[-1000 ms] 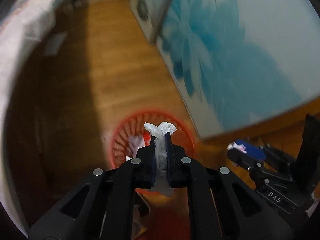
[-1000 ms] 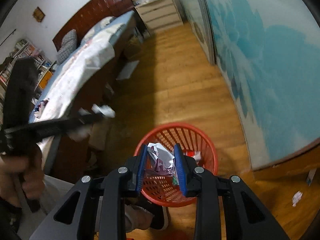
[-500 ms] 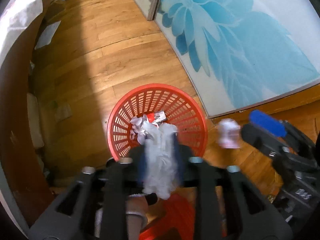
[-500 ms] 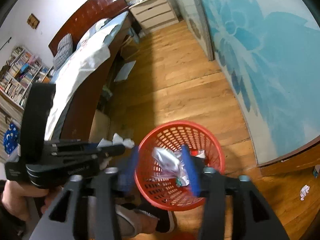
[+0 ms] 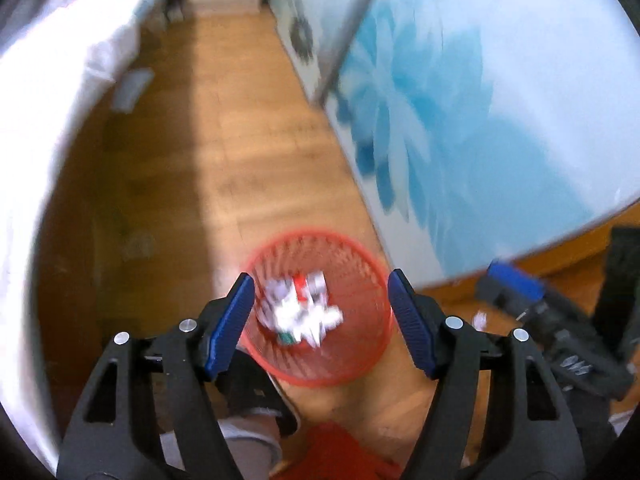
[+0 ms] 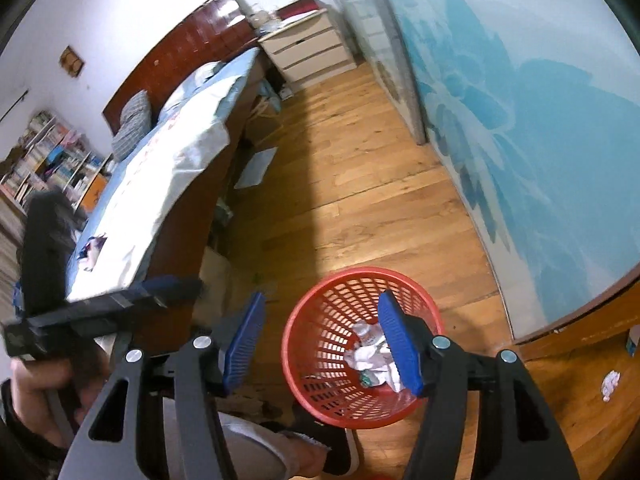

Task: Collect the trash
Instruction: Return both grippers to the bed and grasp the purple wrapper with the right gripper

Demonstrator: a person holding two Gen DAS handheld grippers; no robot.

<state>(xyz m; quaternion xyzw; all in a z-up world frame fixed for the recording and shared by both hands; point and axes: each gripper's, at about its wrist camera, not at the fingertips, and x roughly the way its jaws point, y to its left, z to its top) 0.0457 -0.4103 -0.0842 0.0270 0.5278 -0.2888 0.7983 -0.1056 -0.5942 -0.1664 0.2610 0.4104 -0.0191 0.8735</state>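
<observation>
1. Since a second ago both grippers have let go: the white wad once pinched in the left gripper (image 5: 320,312) and the crumpled paper once in the right gripper (image 6: 320,340) are gone from between the fingers and now lie in the basket.
2. Left gripper: jaws spread wide, nothing between the blue pads (image 5: 230,322). It hangs above the red basket (image 5: 360,364).
3. Right gripper: jaws likewise wide apart and empty, with one pad over the basket's mouth.
4. Crumpled trash (image 6: 370,356) sits heaped on the basket floor, white paper with a red-and-green scrap; blurred in the left view.
5. One more white paper scrap (image 6: 611,385) lies on the wooden floor (image 6: 360,184), well to the right of the basket.
6. The bed (image 6: 168,168) stands to the left.
</observation>
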